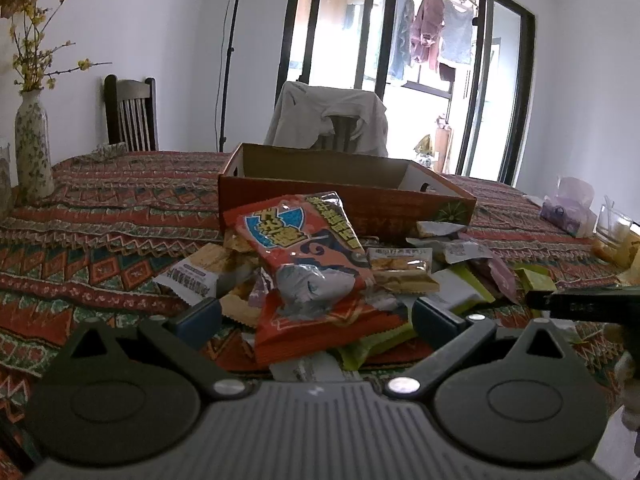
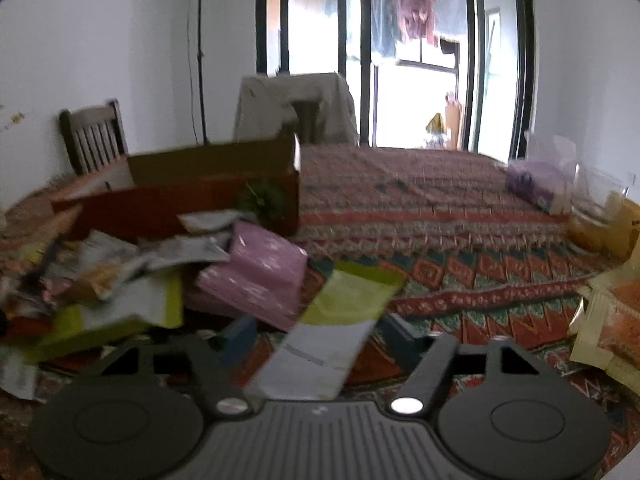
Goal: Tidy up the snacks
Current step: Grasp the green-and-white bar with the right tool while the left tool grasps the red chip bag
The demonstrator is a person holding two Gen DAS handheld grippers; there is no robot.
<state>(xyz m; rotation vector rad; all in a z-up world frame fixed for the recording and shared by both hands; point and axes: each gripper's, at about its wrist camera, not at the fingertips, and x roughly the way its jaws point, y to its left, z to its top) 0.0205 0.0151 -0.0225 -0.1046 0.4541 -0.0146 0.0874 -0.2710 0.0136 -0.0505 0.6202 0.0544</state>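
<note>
A heap of snack packets (image 1: 400, 264) lies on the patterned tablecloth in front of an open orange cardboard box (image 1: 348, 196). My left gripper (image 1: 318, 316) stands open around a red snack bag (image 1: 308, 268) that tops the heap; a gap shows at its left finger. In the blurred right wrist view, my right gripper (image 2: 320, 334) straddles a green and white packet (image 2: 340, 312) lying beside a pink packet (image 2: 260, 276). Its right finger is at the packet's edge and the left one stands off it. The box (image 2: 180, 200) is at the back left there.
A flowered vase (image 1: 34, 148) stands at the far left, and two chairs (image 1: 130, 114) are behind the table. A purple tissue pack (image 2: 536, 184), a glass (image 2: 600, 200) and yellow-orange packets (image 2: 612, 328) sit at the right. The right gripper's dark finger (image 1: 580, 300) shows at the right edge.
</note>
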